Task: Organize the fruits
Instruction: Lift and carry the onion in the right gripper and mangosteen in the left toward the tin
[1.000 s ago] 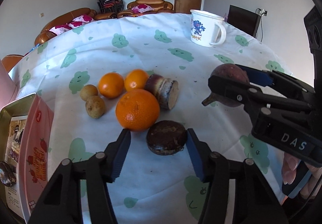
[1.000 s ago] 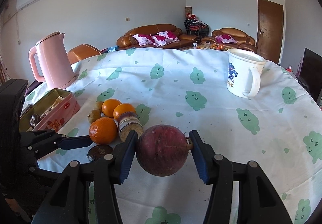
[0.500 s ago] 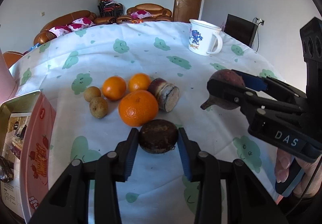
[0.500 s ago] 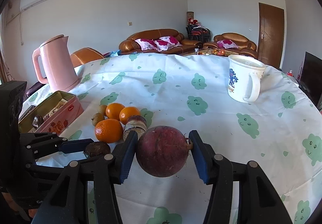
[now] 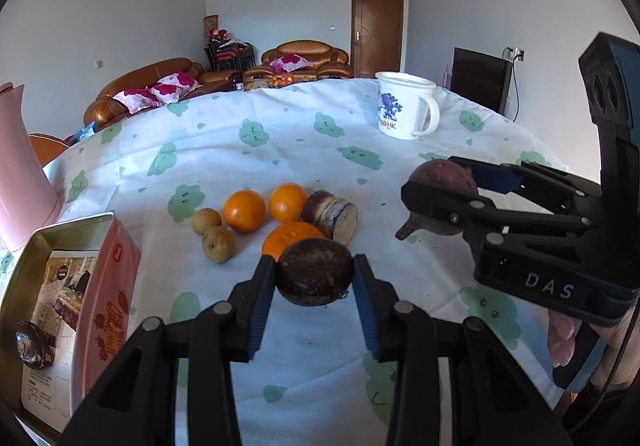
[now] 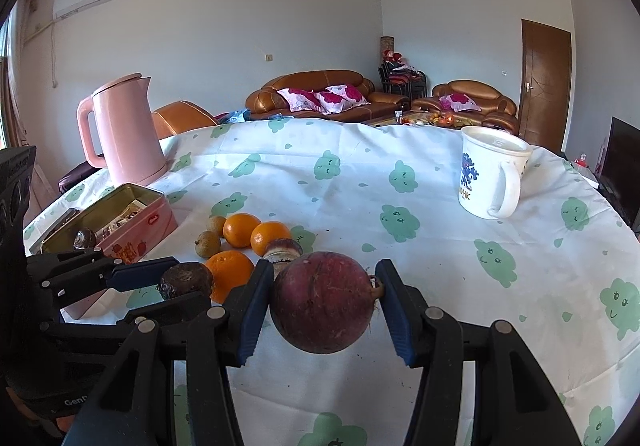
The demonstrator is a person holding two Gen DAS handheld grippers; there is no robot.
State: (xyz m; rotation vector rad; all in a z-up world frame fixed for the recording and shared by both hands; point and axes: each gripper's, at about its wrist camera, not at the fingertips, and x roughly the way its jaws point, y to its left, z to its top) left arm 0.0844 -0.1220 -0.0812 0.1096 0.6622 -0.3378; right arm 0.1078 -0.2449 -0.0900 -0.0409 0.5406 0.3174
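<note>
The left gripper (image 5: 315, 278) has just closed its jaws to a narrow gap and now clamps a dark brown, flattened round fruit (image 5: 315, 270) between both blue pads, the fruit raised clear of the tablecloth (image 5: 280, 149) near the table's near edge. The right gripper (image 6: 325, 302) stands a little wider, its pads pressing on either side of a large reddish-purple fruit (image 6: 323, 302) that hangs above the cloth, also toward the near edge. On the cloth just beyond the left gripper lie 3 oranges (image 5: 244, 210), 2 small tan fruits (image 5: 218, 244) to their left, and a cut purple-skinned fruit (image 5: 334, 215) touching the oranges on the right, all grouped left of the table's middle. An open pink tin (image 5: 108, 278) sits at the left edge of the table with 1 dark fruit (image 5: 34, 346) inside it. A pink kettle (image 6: 122, 129) stands behind the tin by the far-left edge, and a white mug (image 6: 490, 173) toward the far-right edge.
</note>
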